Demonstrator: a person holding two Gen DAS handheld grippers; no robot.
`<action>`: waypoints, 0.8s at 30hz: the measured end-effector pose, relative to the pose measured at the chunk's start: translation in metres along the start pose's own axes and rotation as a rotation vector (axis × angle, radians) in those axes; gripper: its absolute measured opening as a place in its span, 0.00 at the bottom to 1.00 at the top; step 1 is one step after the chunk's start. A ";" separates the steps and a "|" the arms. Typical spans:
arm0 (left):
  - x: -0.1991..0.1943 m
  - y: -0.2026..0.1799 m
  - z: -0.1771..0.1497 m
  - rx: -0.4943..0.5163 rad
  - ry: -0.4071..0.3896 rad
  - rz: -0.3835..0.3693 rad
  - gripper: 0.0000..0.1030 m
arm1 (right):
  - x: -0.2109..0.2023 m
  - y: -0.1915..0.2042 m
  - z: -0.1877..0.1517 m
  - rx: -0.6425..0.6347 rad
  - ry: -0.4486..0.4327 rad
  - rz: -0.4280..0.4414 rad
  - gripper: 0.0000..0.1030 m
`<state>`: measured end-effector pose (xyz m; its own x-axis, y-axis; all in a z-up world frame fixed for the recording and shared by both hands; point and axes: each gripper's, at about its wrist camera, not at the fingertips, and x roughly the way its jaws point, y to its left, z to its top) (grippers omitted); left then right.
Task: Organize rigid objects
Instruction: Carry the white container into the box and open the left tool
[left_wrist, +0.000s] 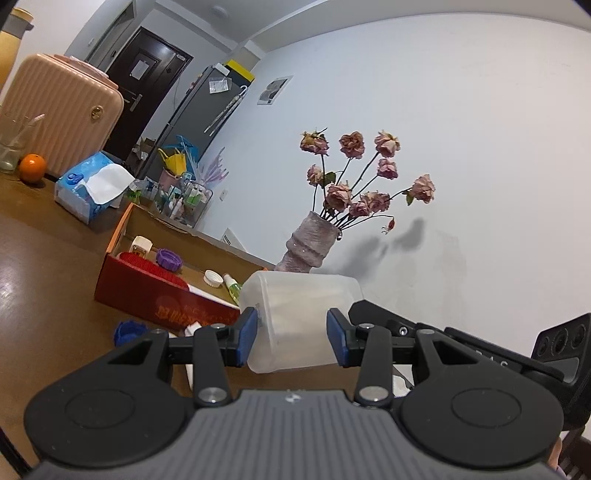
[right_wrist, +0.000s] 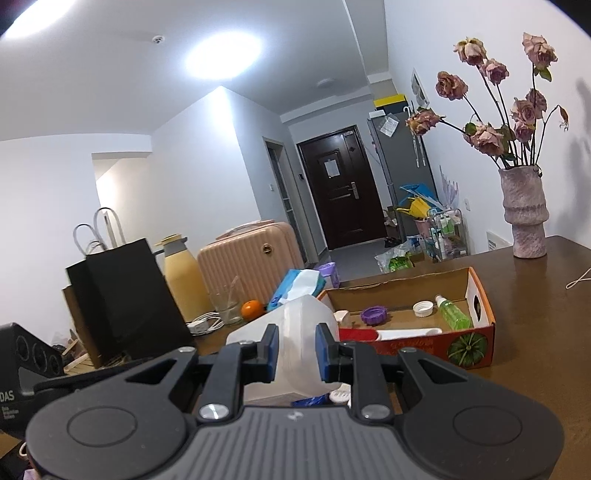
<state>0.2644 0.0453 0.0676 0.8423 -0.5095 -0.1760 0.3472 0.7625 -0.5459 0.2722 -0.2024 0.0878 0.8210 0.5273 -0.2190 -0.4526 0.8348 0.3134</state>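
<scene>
Brown wooden table (right_wrist: 535, 306) against a white wall, dark entry door at 12 o'clock in the right wrist view.

Left gripper (left_wrist: 291, 338) — blue pads clamped on the sides of a translucent plastic container (left_wrist: 299, 314), held off the table, tilted. Right gripper (right_wrist: 297, 349) — pads closed on a narrower part of the same container (right_wrist: 299, 332); both claws gripping one item from opposite ends. Black body of the other gripper visible at 4 o'clock in the left view, at 8 o'clock in the right view.

Open cardboard box (right_wrist: 480, 295) on the table, just beyond the container, at 2 o'clock from the right claw. Inside: purple cap (right_wrist: 375, 315), white cap (right_wrist: 423, 308), green spray bottle (right_wrist: 452, 314), red brush (left_wrist: 155, 267) with white handle.

Blue cap (left_wrist: 127, 330) on the table outside the box, at 9 o'clock from the left claw.

Vase of dried roses (right_wrist: 524, 218) at 2 o'clock, well apart from the box. Tissue pack (left_wrist: 92, 188), orange (left_wrist: 32, 168), glass (left_wrist: 13, 144) and pink suitcase (left_wrist: 62, 110) at 10 o'clock in the left view.
</scene>
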 end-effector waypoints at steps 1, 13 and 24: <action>0.007 0.003 0.004 -0.002 0.003 0.001 0.40 | 0.006 -0.003 0.002 0.002 0.004 -0.003 0.20; 0.104 0.040 0.065 0.032 0.051 0.037 0.40 | 0.102 -0.054 0.038 0.055 0.029 0.004 0.20; 0.238 0.071 0.107 0.104 0.259 0.147 0.41 | 0.207 -0.133 0.063 0.141 0.100 -0.019 0.20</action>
<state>0.5337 0.0206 0.0744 0.7581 -0.4649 -0.4573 0.2809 0.8656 -0.4144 0.5240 -0.2141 0.0588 0.7870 0.5304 -0.3151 -0.3782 0.8183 0.4329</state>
